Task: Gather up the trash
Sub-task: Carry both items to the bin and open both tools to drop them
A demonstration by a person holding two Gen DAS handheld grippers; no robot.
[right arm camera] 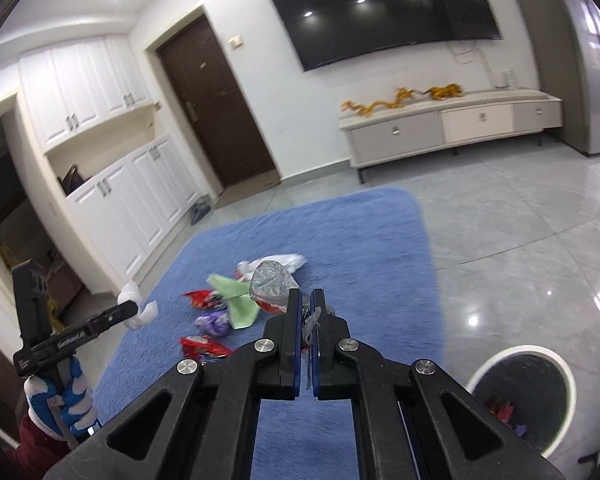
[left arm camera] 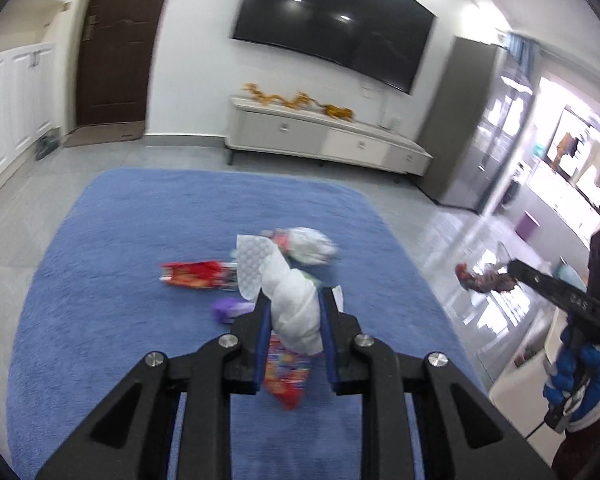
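My left gripper [left arm camera: 294, 294] is shut on a crumpled white tissue [left arm camera: 294, 320], held up above the blue rug [left arm camera: 100, 280]. My right gripper [right arm camera: 306, 294] is shut on a crinkled silvery plastic wrapper [right arm camera: 270, 282] that sticks out past its fingertips. Loose trash lies on the rug below: a red wrapper [left arm camera: 192, 276], a purple wrapper [left arm camera: 228, 308], a colourful packet [left arm camera: 286, 376] and a crumpled bag [left arm camera: 310, 242]. The right wrist view also shows a green paper [right arm camera: 238, 300]. A white bin [right arm camera: 518, 351] with a dark liner stands at that view's lower right, some trash inside.
Each gripper appears in the other's view, held by a hand in a blue and white glove [left arm camera: 580, 380]. A low TV cabinet [left arm camera: 324, 136] and wall television [left arm camera: 332, 20] stand beyond the rug. White cupboards [right arm camera: 112, 200] and a brown door [right arm camera: 216, 108] line the left. Glossy tile floor [right arm camera: 520, 240] surrounds the rug.
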